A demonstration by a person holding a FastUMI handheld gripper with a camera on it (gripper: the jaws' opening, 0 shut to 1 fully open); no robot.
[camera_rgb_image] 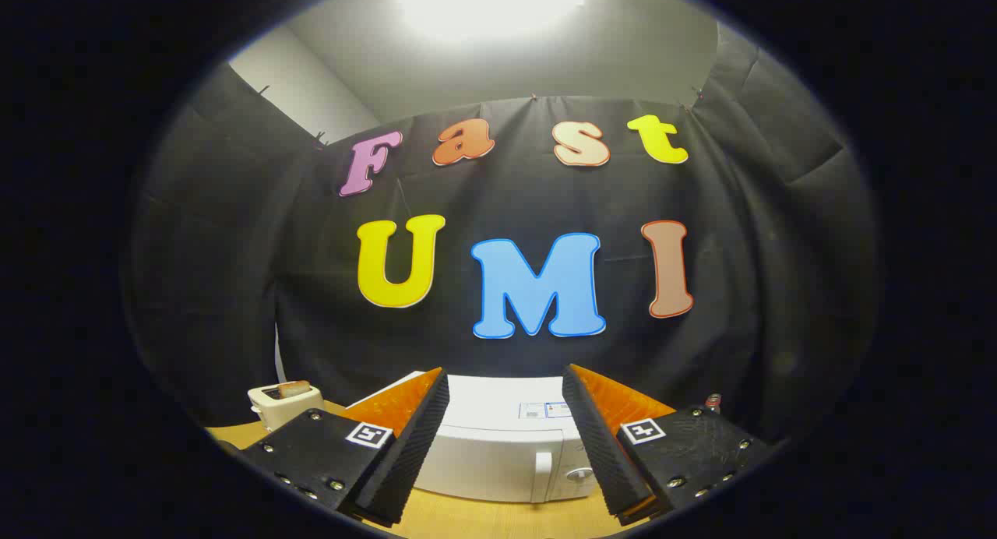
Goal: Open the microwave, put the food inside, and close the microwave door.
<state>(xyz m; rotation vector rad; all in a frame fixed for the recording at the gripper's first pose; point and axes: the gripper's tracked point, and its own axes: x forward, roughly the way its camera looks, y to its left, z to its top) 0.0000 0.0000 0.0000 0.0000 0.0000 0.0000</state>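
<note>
The hand-held gripper point(506, 438) ends in two broad wedge-shaped fingers point(413, 445) whose inner faces are covered in fine ridged, ribbed padding. Each finger sits on a flat, angular mounting plate with a matte, slightly speckled surface, fastened by small shiny round-headed screws point(315, 417) set along its edges and corners. On top of each plate, close to the finger, is a small square white tag point(368, 435) printed with a blocky black coded marker.

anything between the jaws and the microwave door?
Nothing. In the gripper view the gripper is open and holds nothing; ahead lies bare wooden table, then the closed white microwave.
</note>
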